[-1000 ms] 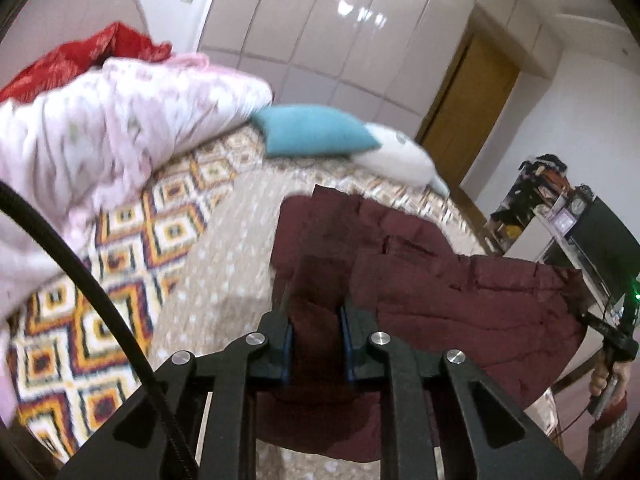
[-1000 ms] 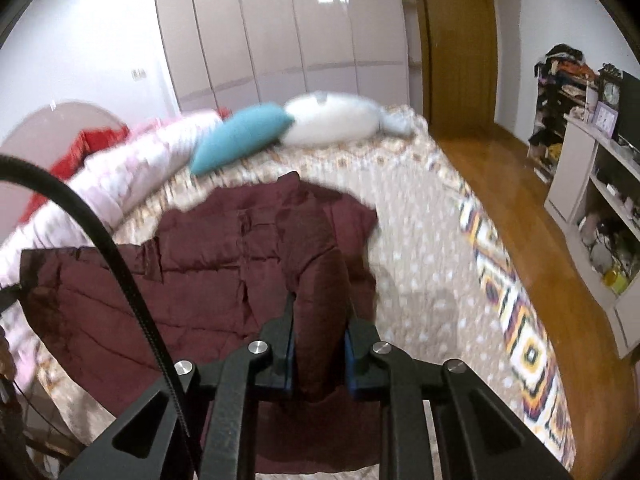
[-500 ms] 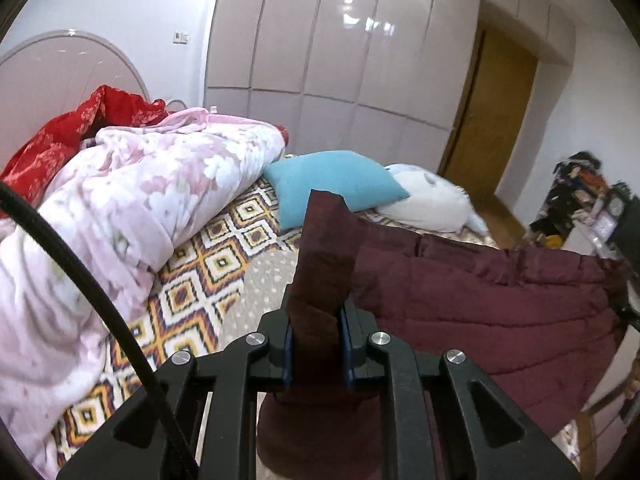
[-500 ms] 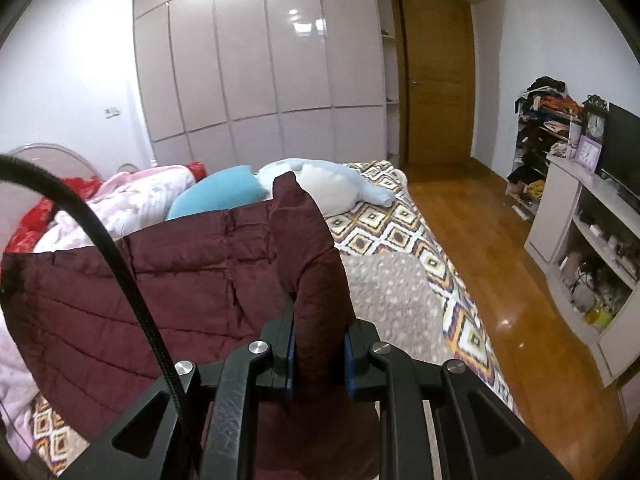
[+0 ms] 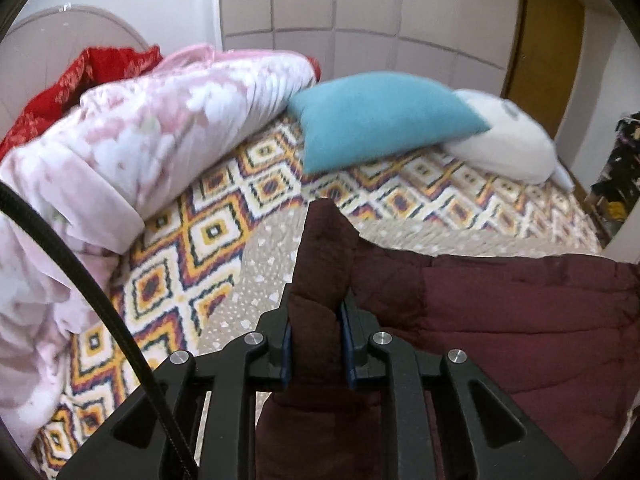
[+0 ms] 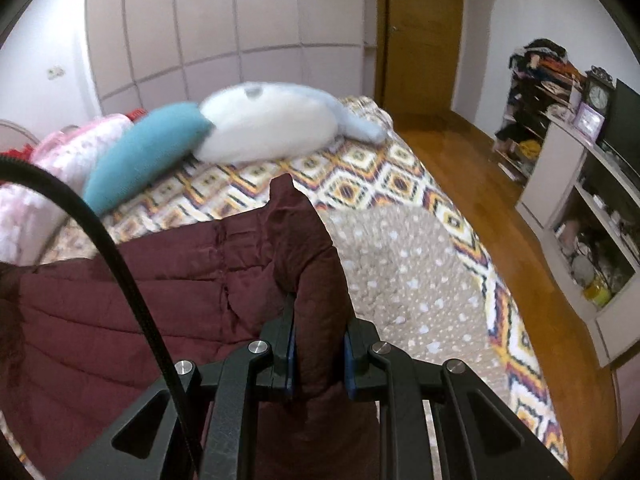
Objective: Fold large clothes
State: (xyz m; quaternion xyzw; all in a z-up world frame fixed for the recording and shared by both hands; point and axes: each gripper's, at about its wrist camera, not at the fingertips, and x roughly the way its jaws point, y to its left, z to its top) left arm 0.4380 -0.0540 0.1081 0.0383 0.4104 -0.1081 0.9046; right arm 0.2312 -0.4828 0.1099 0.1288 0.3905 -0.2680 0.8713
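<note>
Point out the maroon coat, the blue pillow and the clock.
maroon coat [image 5: 520, 312], left wrist view, quilted body.
blue pillow [image 5: 380, 120], left wrist view, middle of its face.
clock [image 6: 597, 95], right wrist view, dial.

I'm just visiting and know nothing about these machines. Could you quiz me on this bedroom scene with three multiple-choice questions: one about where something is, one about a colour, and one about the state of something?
1. Where does the teal pillow lie?
A. On the wooden floor
B. On the bed, between the pink floral quilt and the white plush toy
C. On the shelf unit

2. What colour is the padded jacket?
A. Dark maroon
B. Bright yellow
C. Navy blue

3. What is the state of the two grippers?
A. Both open and empty
B. Only the left one holds cloth
C. Both are closed on the jacket

Answers:
1. B: the left view shows it on the patterned bedspread between those two.
2. A: the quilted fabric is deep wine red in both views.
3. C: the left gripper and right gripper each have maroon fabric pinched between their pads.
</note>
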